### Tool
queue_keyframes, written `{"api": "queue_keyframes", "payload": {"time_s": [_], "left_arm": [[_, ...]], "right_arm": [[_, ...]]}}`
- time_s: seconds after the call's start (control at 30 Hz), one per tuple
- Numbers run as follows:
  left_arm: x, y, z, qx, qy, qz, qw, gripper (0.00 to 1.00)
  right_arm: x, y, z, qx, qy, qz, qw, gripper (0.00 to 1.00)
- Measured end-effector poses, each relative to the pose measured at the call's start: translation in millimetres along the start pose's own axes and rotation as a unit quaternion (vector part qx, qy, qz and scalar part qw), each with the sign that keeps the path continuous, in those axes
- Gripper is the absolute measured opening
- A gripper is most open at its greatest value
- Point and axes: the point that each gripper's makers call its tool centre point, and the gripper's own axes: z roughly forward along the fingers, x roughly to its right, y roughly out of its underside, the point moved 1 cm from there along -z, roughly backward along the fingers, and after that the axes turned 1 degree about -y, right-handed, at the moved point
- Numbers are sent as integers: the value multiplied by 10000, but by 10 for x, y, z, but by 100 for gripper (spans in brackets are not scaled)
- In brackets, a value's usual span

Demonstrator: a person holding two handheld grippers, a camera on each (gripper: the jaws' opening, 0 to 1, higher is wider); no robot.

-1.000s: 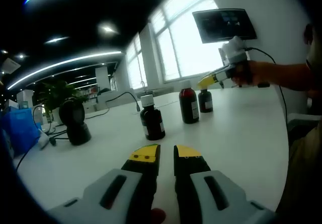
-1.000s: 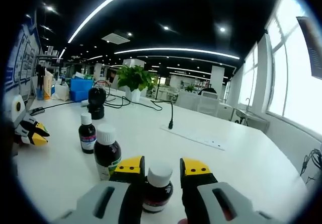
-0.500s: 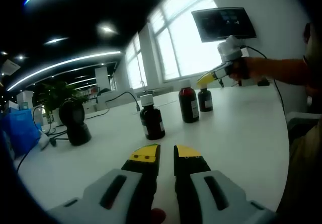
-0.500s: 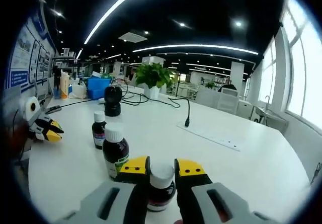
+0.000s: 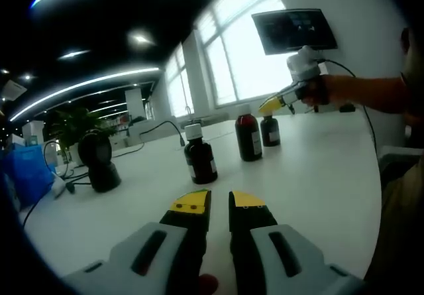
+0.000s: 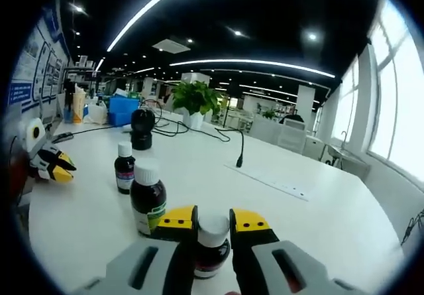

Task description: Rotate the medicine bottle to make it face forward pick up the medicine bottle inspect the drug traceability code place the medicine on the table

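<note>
Gripping the nearest dark brown glass medicine bottle with a white cap (image 6: 212, 245), the right gripper (image 6: 212, 222) has its yellow-tipped jaws clamped on it (cap level with the tips). Just beyond that bottle stands a second brown bottle (image 6: 147, 199), then a third (image 6: 124, 169), on the white table (image 6: 278, 222). The left gripper (image 5: 219, 202) is clenched on nothing.

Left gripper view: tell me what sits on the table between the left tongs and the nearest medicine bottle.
Nothing: in the left gripper view, bare white table runs from the left tongs to the white-capped medicine bottle.
</note>
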Motion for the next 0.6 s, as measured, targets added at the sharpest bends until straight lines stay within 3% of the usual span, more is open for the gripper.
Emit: {"api": "queue_keyframes", "payload": {"time_s": [0.47,0.6], "left_arm": [[0,0,-3,-3,4,14,10000,5],[1,-6,-7,-18,-6,1,10000,5]], "right_arm": [[-7,12,3,-22,-9,-117,9999,18],[-71,-87,-53,151,-41,-42,9999,20]]}}
